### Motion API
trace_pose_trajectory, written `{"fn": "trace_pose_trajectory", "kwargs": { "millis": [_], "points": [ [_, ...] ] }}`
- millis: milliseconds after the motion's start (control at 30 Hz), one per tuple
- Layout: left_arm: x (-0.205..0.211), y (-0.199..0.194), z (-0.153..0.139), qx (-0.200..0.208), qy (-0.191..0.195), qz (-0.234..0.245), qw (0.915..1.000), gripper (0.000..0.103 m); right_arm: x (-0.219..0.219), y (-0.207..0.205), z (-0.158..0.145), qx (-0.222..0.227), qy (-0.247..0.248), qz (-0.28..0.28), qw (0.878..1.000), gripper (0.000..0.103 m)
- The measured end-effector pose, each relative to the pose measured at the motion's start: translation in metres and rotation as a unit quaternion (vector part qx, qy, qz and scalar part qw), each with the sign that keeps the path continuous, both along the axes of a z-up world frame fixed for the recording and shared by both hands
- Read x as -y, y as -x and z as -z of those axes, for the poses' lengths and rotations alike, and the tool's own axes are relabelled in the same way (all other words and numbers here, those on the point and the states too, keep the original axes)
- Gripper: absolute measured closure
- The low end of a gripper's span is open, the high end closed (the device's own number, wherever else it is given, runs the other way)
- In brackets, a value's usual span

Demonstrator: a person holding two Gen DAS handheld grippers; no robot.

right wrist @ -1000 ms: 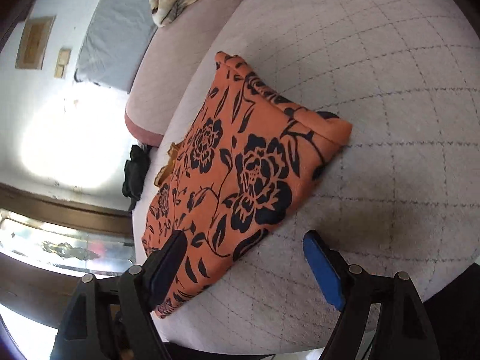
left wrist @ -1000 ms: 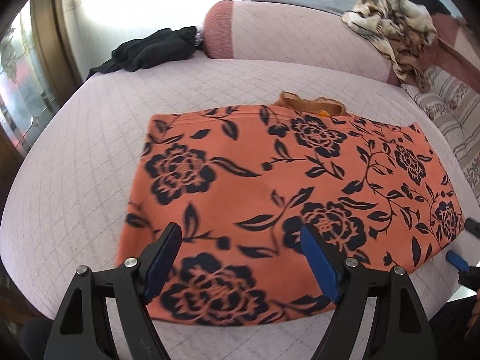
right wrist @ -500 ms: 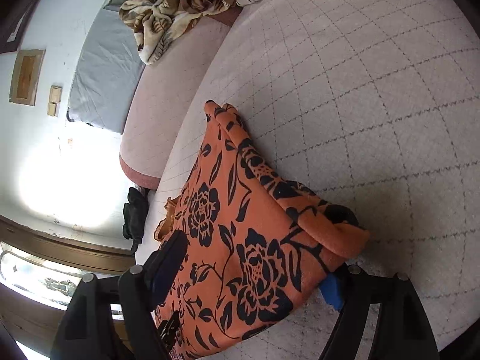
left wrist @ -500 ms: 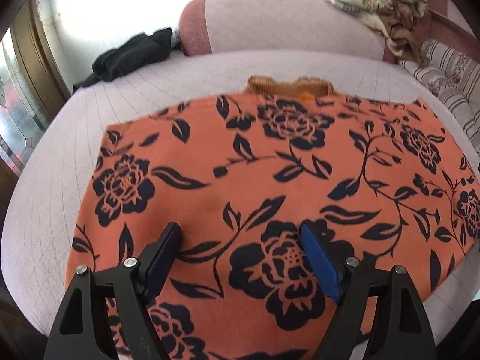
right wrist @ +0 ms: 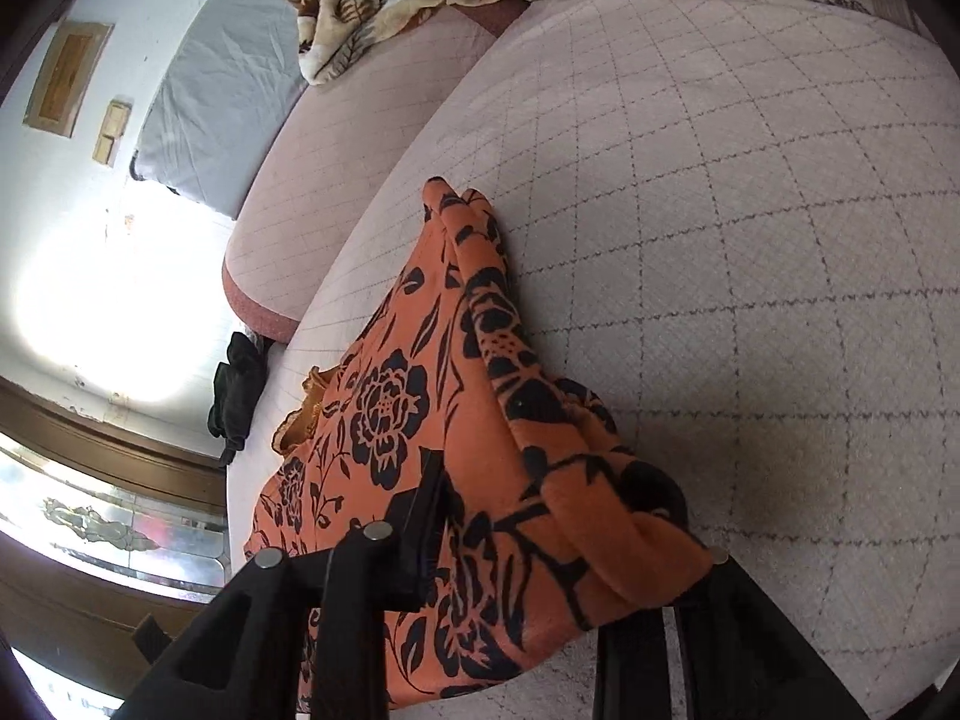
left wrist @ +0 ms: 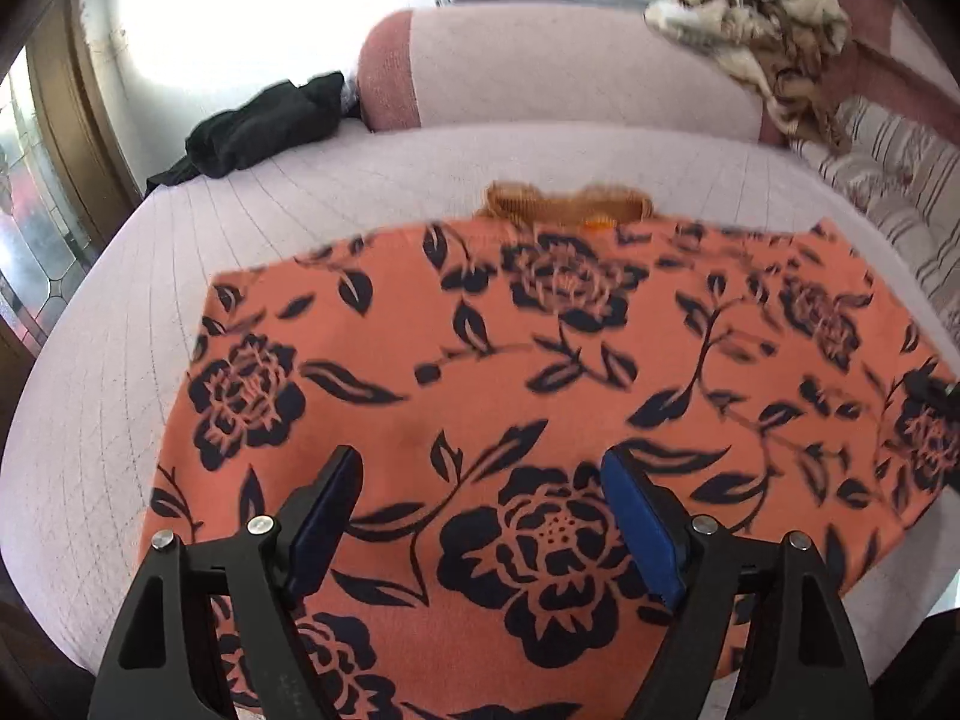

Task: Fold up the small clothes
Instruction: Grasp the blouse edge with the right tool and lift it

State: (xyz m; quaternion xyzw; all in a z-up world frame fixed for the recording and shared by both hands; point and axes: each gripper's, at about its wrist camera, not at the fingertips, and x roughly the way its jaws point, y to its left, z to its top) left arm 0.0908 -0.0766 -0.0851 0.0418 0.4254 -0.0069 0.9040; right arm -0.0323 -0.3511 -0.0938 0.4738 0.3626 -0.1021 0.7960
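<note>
An orange garment with black flowers [left wrist: 540,372] lies flat on the quilted pink bed [left wrist: 300,204]. My left gripper [left wrist: 480,516] is open and hovers over its near middle, with nothing between the blue pads. In the right wrist view my right gripper [right wrist: 540,546] is shut on the garment's right edge [right wrist: 480,396]; the cloth bunches over the fingers and hides the right one. The right gripper's tip also shows in the left wrist view [left wrist: 927,387] at the garment's right side.
A black garment [left wrist: 264,126] lies at the bed's far left corner. A brown patterned blanket [left wrist: 762,18] hangs over the pink bolster [left wrist: 540,78]. A striped pillow [left wrist: 900,180] is at right. A small tan cloth [left wrist: 564,207] peeks from behind the orange garment.
My right gripper moved onto the garment's right edge and shut on it, bunching the cloth. My left gripper moved forward over the garment, then drew back slightly, and stayed open.
</note>
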Motion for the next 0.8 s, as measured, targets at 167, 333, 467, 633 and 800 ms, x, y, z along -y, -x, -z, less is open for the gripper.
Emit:
{"fn": "trace_pose_trajectory", "kwargs": {
  "millis": [167, 333, 467, 633, 800],
  "points": [
    [0.01, -0.014, 0.027, -0.047, -0.023, 0.018, 0.9984, 0.02, 0.002, -0.002, 0.007, -0.002, -0.007, 0.012, 1.0, 0.041],
    [0.009, -0.018, 0.023, -0.032, -0.025, 0.023, 0.9989, 0.017, -0.006, -0.017, -0.003, -0.011, 0.038, -0.023, 0.999, 0.08],
    [-0.022, -0.018, 0.001, -0.034, 0.033, 0.003, 0.9989, 0.019, -0.035, -0.033, -0.048, -0.003, 0.123, -0.057, 0.991, 0.083],
    [-0.113, 0.019, -0.043, 0.033, 0.105, -0.08, 0.9907, 0.019, -0.146, -0.066, -0.137, 0.061, 0.284, -0.166, 0.942, 0.083],
    [-0.223, 0.063, -0.052, 0.071, 0.133, -0.216, 0.9646, 0.019, -0.287, -0.092, -0.132, 0.072, 0.335, -0.294, 0.892, 0.083]
  ]
}}
